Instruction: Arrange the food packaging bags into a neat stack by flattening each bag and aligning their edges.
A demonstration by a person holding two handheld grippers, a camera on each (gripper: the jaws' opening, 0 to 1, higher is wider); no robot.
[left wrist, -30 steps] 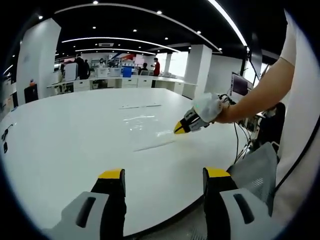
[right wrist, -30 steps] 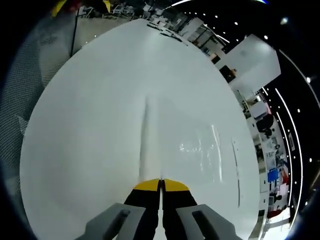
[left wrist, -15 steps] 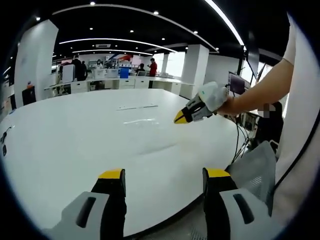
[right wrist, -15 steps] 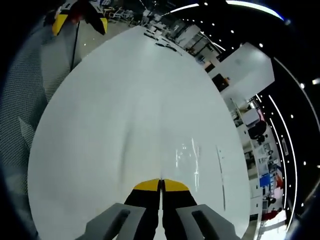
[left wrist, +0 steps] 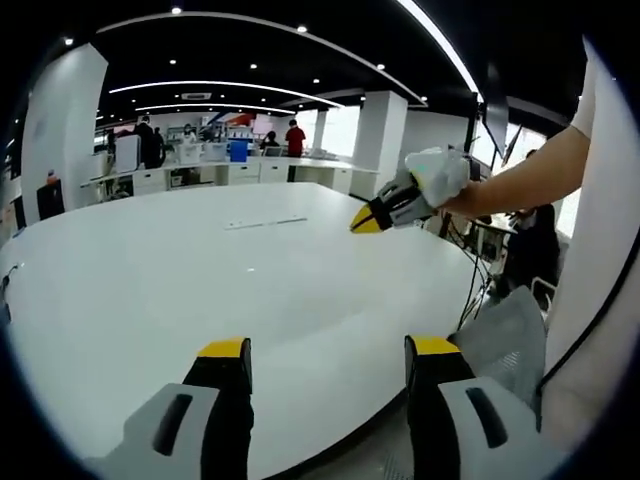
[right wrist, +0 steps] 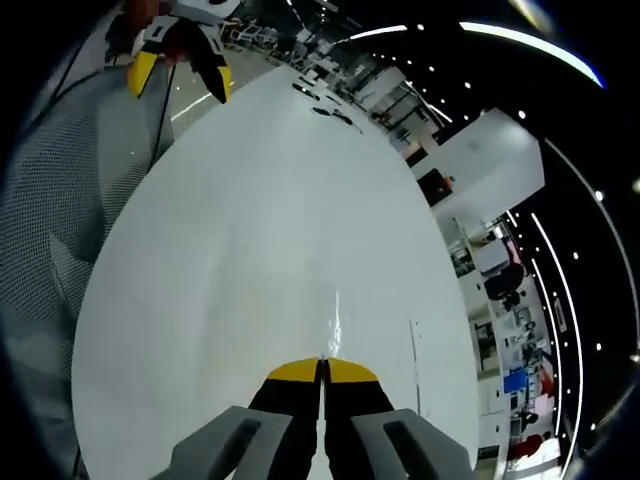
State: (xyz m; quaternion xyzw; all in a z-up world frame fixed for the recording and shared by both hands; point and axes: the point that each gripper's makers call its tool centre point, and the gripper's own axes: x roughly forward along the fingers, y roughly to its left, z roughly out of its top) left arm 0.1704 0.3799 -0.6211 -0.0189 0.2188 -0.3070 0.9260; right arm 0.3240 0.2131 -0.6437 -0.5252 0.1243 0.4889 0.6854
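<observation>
The white bench (left wrist: 150,290) is seen broad and bare, its rounded near edge curving past the left hand-held gripper (left wrist: 328,347), whose jaws are held wide apart just over that edge. The right hand-held gripper (left wrist: 372,219) is held well above the bench, with free room all round, its jaws pressed together. Whether anything is pinched cannot be told. A faint glossy streak, seemingly a clear bag (right wrist: 338,318), is seen on the bench just beyond its tips.
</observation>
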